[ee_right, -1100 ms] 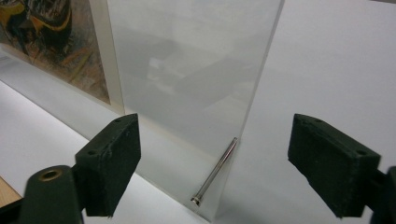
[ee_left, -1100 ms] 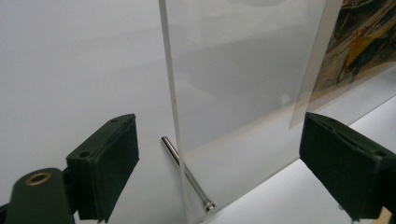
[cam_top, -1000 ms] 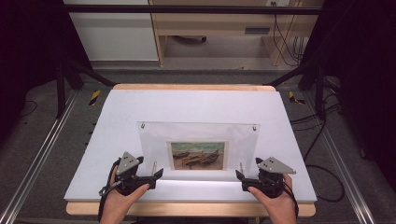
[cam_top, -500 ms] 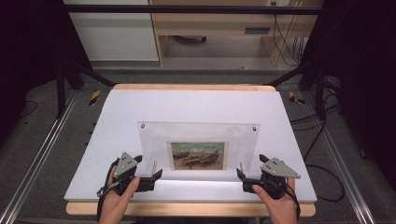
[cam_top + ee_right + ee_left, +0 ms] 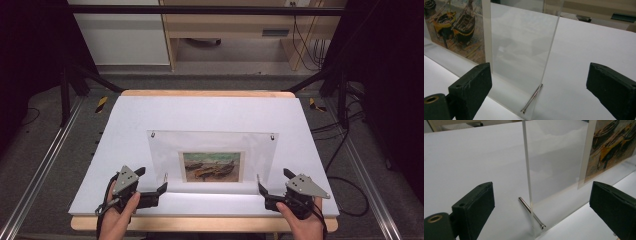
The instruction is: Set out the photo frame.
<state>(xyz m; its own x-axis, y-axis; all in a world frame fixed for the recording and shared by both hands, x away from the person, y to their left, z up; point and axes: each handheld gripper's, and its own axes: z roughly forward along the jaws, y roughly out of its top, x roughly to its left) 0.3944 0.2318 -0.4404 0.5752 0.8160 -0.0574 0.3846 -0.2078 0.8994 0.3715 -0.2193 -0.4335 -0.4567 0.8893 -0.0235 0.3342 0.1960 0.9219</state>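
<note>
A clear acrylic picture frame (image 5: 162, 150) stands upright on the white table (image 5: 200, 110), holding a print of beached boats (image 5: 212, 166). My left gripper (image 5: 151, 180) is open at the frame's lower left corner. In the left gripper view the frame's edge (image 5: 527, 170) and a steel standoff pin (image 5: 531, 213) lie between the spread pads (image 5: 474, 207). My right gripper (image 5: 274, 179) is open at the lower right corner. The right gripper view has the panel edge (image 5: 550, 50) and its pin (image 5: 531, 98) between the pads (image 5: 471, 87). Neither gripper touches the frame.
The wooden table edge (image 5: 200, 223) runs just in front of both hands. Aluminium rails (image 5: 45, 165) flank the table. Behind it stand a wooden desk (image 5: 230, 30), a white cabinet (image 5: 120, 35) and cables on the floor (image 5: 345, 130).
Both grippers have edged slightly forward and inward toward the frame's lower corners. Their jaws stay open and the frame has not moved.
</note>
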